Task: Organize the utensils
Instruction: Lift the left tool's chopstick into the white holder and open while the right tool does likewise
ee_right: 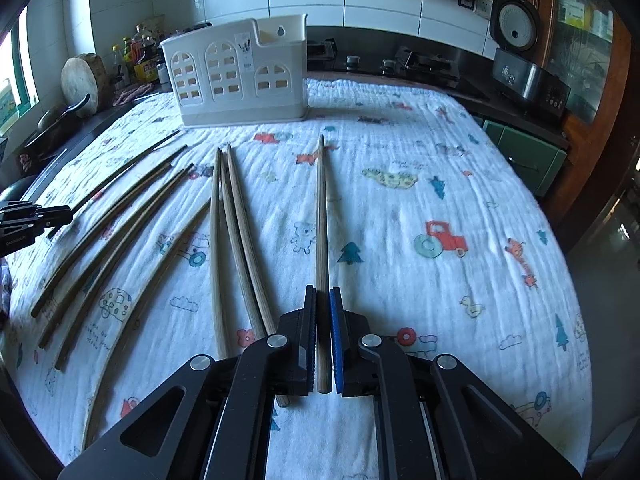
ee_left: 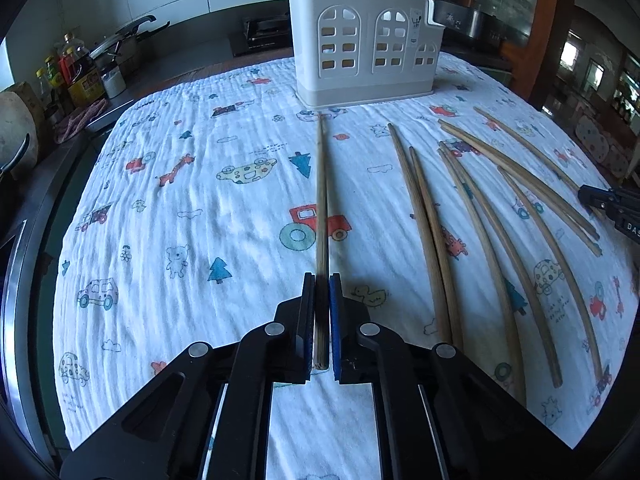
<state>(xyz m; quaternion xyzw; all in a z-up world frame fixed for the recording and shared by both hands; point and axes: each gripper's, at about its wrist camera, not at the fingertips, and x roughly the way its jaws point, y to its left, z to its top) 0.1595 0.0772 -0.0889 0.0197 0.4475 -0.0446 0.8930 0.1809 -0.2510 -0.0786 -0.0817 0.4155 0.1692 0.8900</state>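
Both grippers clamped on one chopstick each: left gripper (ee_left: pixel 322 280) pinches left chopstick (ee_left: pixel 321 200), right gripper (ee_right: pixel 323 292) pinches right chopstick (ee_right: pixel 321 208). Each stick's long axis runs straight ahead along the fingers, tip toward the white holder (ee_left: pixel 362 40). Left tip nearly reaches its base; left looks nearer. Remaining loose chopsticks (ee_left: pixel 480 208) lie on the cloth (ee_left: pixel 200 200)

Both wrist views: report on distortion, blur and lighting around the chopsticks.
Left wrist view: fisheye bends the loose chopsticks into arcs; the chopstick in the left gripper looks slightly smeared. Right wrist view: the same bowing in the loose chopsticks, the right gripper's chopstick is sharp, and window light washes out the frame's left edge.
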